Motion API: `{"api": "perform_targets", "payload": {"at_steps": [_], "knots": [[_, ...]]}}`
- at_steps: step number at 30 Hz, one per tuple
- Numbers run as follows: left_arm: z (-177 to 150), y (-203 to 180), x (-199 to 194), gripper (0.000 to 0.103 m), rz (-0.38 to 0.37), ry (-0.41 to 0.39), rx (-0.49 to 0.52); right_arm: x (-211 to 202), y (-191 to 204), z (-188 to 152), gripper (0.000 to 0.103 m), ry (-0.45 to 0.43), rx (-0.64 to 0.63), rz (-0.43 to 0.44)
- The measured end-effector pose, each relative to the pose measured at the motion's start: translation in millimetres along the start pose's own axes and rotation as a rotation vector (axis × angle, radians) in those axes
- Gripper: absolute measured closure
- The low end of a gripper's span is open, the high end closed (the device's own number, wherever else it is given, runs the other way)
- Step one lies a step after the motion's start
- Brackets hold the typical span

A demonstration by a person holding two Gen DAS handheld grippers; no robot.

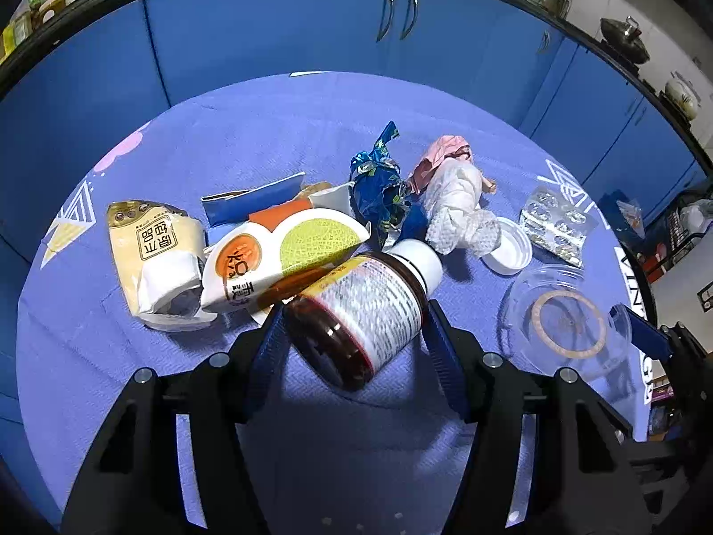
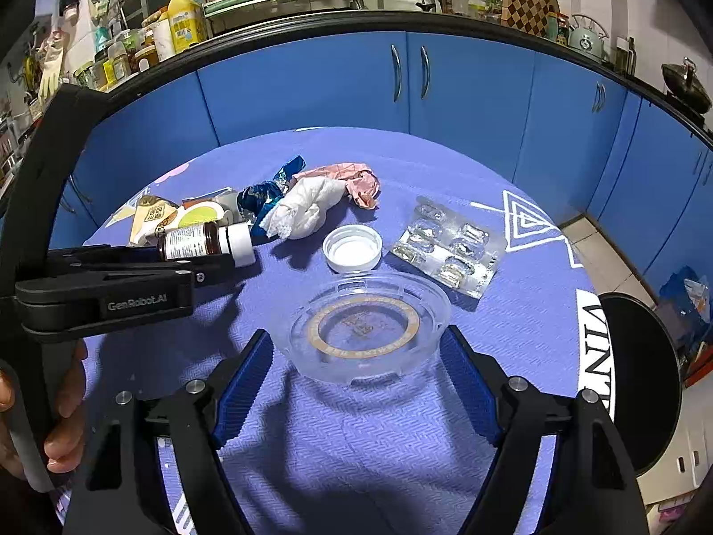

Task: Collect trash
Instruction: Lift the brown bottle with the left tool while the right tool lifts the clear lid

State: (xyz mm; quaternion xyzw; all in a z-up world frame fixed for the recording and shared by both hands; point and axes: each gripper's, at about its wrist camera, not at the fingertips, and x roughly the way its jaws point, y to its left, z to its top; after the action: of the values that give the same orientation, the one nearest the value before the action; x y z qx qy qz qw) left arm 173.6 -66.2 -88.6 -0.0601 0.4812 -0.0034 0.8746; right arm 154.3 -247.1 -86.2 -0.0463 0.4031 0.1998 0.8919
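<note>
Right wrist view: both grippers (image 2: pixel 356 356) (image 1: pixel 352 316) gape over purple tablecloth (image 2: pixel 356 437), blue cabinets (image 2: pixel 312 84) behind.

Hidden, cropped or unreadable parts

The amber pill bottle (image 1: pixel 361 312) covers the lower edge of the melon-print wrapper (image 1: pixel 285 258), and its label print is too fine to read. The blue foil wrapper (image 1: pixel 383 187) hides part of the crumpled white tissue (image 1: pixel 454 205). In the right wrist view the black bin (image 2: pixel 641 383) is cut by the right gripper's finger.
</note>
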Motion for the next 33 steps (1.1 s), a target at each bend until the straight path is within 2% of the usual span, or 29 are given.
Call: {"api": "perform_targets", "payload": {"at_steps": [15, 16, 17, 18, 19, 22, 24, 25, 26, 27, 28, 33], "knots": [[0, -3, -24, 0.041, -0.016, -0.044, 0.008, -17, -1, 0, 0.037, -0.032, -0.012, -0.007], [0, -5, -26, 0.041, -0.017, -0.049, 0.012, -19, -1, -1, 0.041, -0.033, -0.012, -0.009], [-1, -7, -28, 0.041, -0.018, -0.052, 0.015, -19, -2, -1, 0.055, -0.032, -0.01, -0.008], [-1, -9, -30, 0.041, -0.02, -0.056, 0.019, -19, -3, -1, 0.06, -0.021, -0.007, -0.004], [-1, -11, -32, 0.041, -0.02, -0.059, 0.023, -18, -4, -1, 0.063, -0.008, -0.005, -0.002], [-2, -14, -35, 0.041, -0.019, -0.065, 0.027, -15, -7, -5, 0.063, 0.017, 0.006, 0.013], [-2, -14, -35, 0.041, -0.022, -0.064, 0.026, -15, -12, -7, 0.063, 0.031, 0.035, 0.048], [-2, -14, -34, 0.041, -0.021, -0.062, 0.026, -14, -14, -8, 0.057, 0.043, 0.047, 0.058], [-3, -14, -34, 0.041, -0.021, -0.06, 0.026, -13, -14, -8, 0.037, 0.047, 0.048, 0.055], [-3, -15, -33, 0.041, -0.022, -0.059, 0.026, -13, -14, -8, 0.03, 0.04, 0.047, 0.038], [-2, -14, -32, 0.041, -0.022, -0.058, 0.025, -13, -14, -8, 0.027, 0.027, 0.045, 0.03], [-2, -14, -28, 0.041, -0.024, -0.054, 0.026, 4, -13, -1, 0.027, 0.061, 0.045, 0.014]]}}
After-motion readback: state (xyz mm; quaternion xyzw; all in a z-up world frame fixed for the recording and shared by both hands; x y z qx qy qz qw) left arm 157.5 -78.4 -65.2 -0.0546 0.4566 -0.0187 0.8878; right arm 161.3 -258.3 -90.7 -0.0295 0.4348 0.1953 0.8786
